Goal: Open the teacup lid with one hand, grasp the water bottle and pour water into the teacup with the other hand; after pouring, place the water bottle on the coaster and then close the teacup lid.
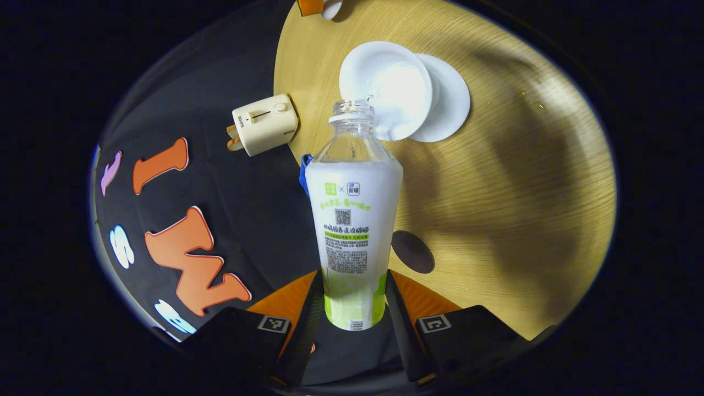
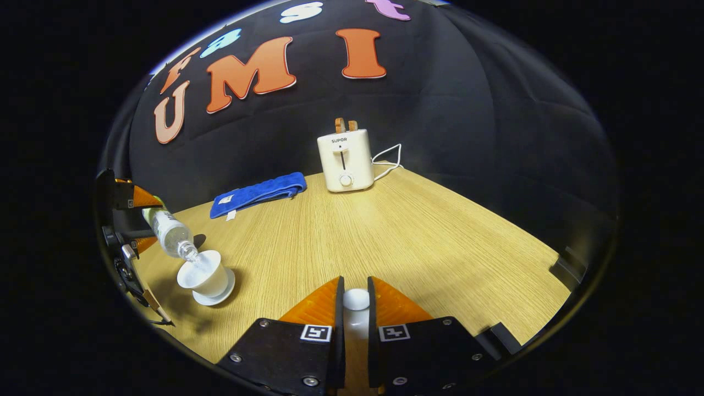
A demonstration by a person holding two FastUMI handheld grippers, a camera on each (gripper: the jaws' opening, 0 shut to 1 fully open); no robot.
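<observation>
In the left gripper view, my left gripper [image 1: 355, 281] is shut on the water bottle [image 1: 355, 220], which has a white and green label and no cap. The bottle is tipped so that its open mouth [image 1: 353, 108] sits at the rim of the white teacup [image 1: 388, 82]. The teacup stands lidless on a white saucer [image 1: 451, 102]. A dark round coaster [image 1: 412, 251] lies on the table beside the bottle's lower half. In the right gripper view, my right gripper [image 2: 355, 294] is shut on the white teacup lid [image 2: 356, 301] and holds it above the table. Far left in that view, the bottle [image 2: 168, 230] leans over the teacup [image 2: 203, 275].
The wooden table [image 2: 418, 242] carries a cream toaster [image 2: 345, 159] with a white cord at the back. A folded blue towel [image 2: 258, 193] lies along the back edge. The toaster [image 1: 267, 124] appears left of the bottle's neck.
</observation>
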